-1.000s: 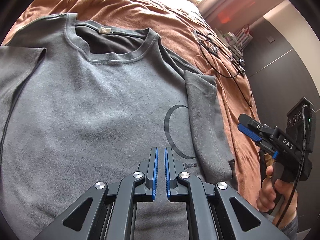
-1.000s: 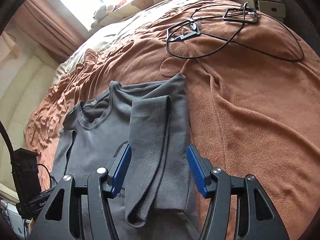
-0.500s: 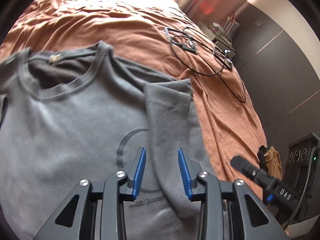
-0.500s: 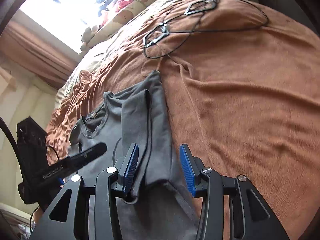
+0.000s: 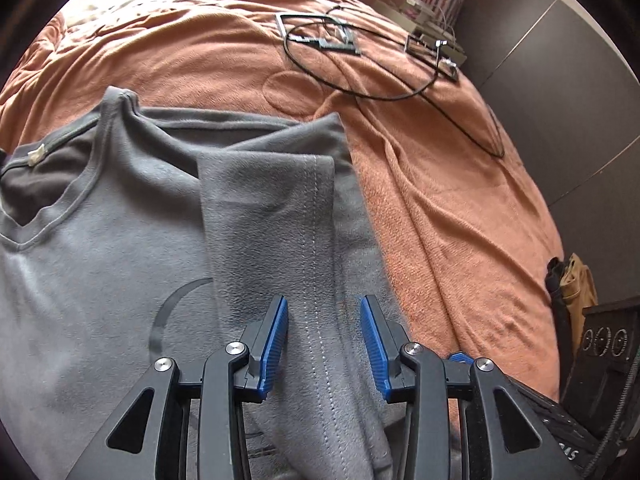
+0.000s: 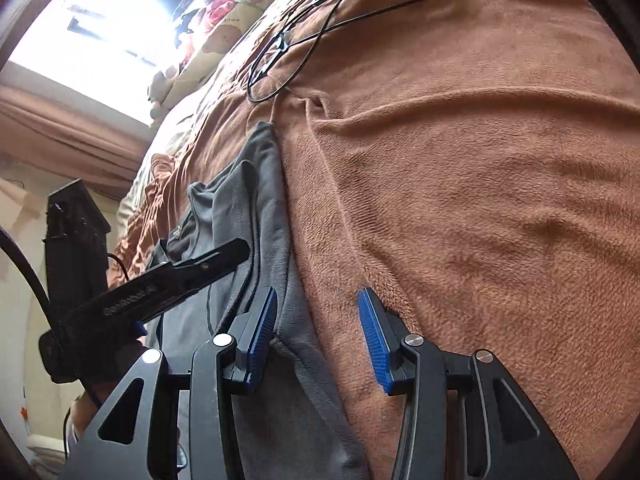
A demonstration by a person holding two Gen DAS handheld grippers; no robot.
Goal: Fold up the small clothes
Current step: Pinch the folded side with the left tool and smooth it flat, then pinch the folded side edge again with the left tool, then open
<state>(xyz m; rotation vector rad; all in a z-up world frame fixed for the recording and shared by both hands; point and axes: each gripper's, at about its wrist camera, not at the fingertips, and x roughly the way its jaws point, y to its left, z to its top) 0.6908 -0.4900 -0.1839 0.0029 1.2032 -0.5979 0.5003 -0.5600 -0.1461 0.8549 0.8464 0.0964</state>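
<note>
A grey T-shirt (image 5: pixel 100 260) lies flat on an orange-brown blanket (image 5: pixel 440 220), neck away from me. Its right sleeve (image 5: pixel 272 208) is folded inward over the chest. My left gripper (image 5: pixel 324 340) hangs open just above that sleeve, one blue pad on each side of the stitched hem. In the right wrist view, my right gripper (image 6: pixel 318 336) stands open low over the T-shirt's (image 6: pixel 256 216) right edge. Its left pad is over cloth, its right pad over bare blanket (image 6: pixel 480 200). The left gripper's black body (image 6: pixel 180 280) crosses close on the left.
Black cables and thin frames (image 5: pixel 360 64) lie on the blanket beyond the shirt. A dark wardrobe wall (image 5: pixel 560 100) and a black box with dials (image 5: pixel 608 344) stand at the bed's right. Pillows (image 6: pixel 224 12) sit under a bright window.
My left gripper opened from shut and slid right across the shirt onto the folded sleeve. My right gripper narrowed, rolled and sank toward the shirt's right edge.
</note>
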